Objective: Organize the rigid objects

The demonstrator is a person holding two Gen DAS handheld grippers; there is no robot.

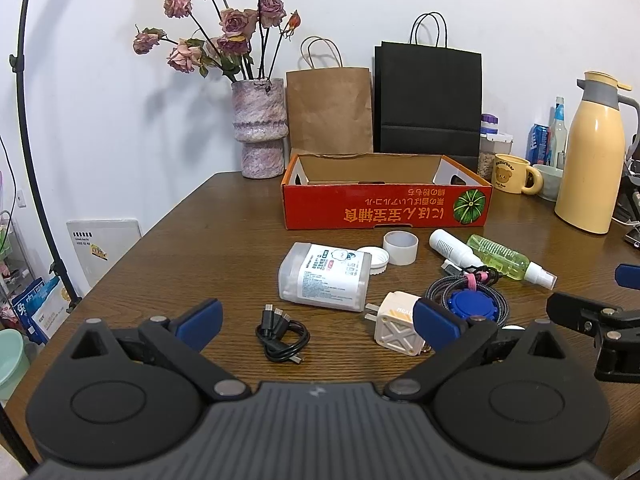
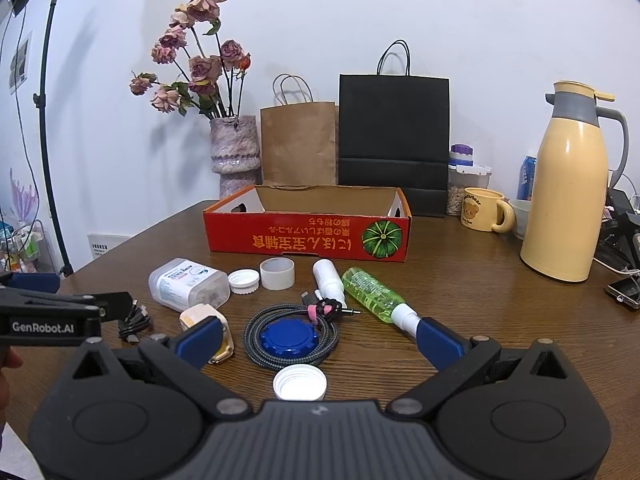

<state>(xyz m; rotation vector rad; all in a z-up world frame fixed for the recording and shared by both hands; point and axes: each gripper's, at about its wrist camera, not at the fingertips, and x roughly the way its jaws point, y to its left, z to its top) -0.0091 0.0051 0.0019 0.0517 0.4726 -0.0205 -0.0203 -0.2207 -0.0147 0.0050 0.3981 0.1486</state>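
both fingers spread wide, empty; left gripper (image 1: 318, 322) above black cable (image 1: 282, 333); right gripper (image 2: 320, 340) over blue lid (image 2: 289, 336)

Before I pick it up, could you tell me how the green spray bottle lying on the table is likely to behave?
The green spray bottle lies on its side, round-bodied, so a nudge would probably roll it. Its smooth clear plastic looks rigid but possibly slippery. The visible liquid probably adds weight and may slosh.

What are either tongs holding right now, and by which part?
Nothing. The left tongs and right tongs are both open above the table; no item sits between their fingers.
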